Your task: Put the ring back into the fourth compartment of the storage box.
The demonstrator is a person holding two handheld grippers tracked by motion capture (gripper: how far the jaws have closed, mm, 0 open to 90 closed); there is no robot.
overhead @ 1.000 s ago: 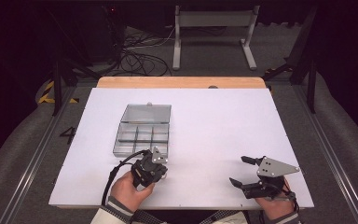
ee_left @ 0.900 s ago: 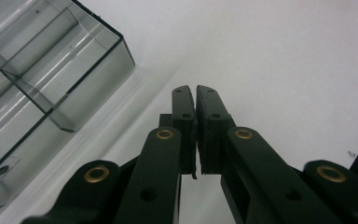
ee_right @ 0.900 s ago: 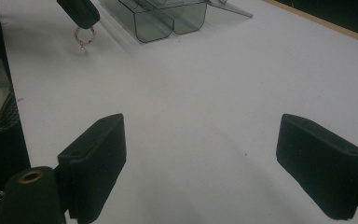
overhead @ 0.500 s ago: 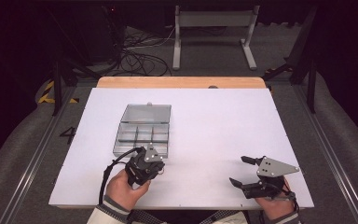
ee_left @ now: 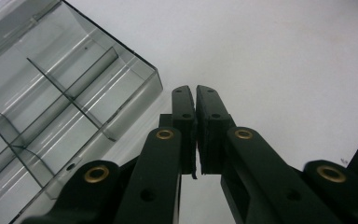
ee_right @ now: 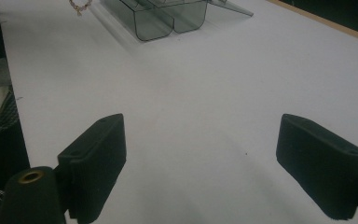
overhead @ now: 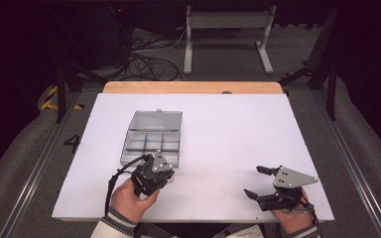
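**Left gripper closed beside the divided box, right gripper open**

A clear plastic compartment box (overhead: 151, 141) with its lid open lies on the white counter (overhead: 238, 129), left of centre. The left gripper (overhead: 171, 171) sits just beside the box's near right corner; in the left gripper view its fingers (ee_left: 185, 112) are pressed together, and whether anything is between them cannot be told. A small gold chain (ee_right: 79, 5) lies on the counter near the box. The right gripper (overhead: 256, 182) rests well apart at the near right, fingers (ee_right: 98, 154) spread wide over bare counter.
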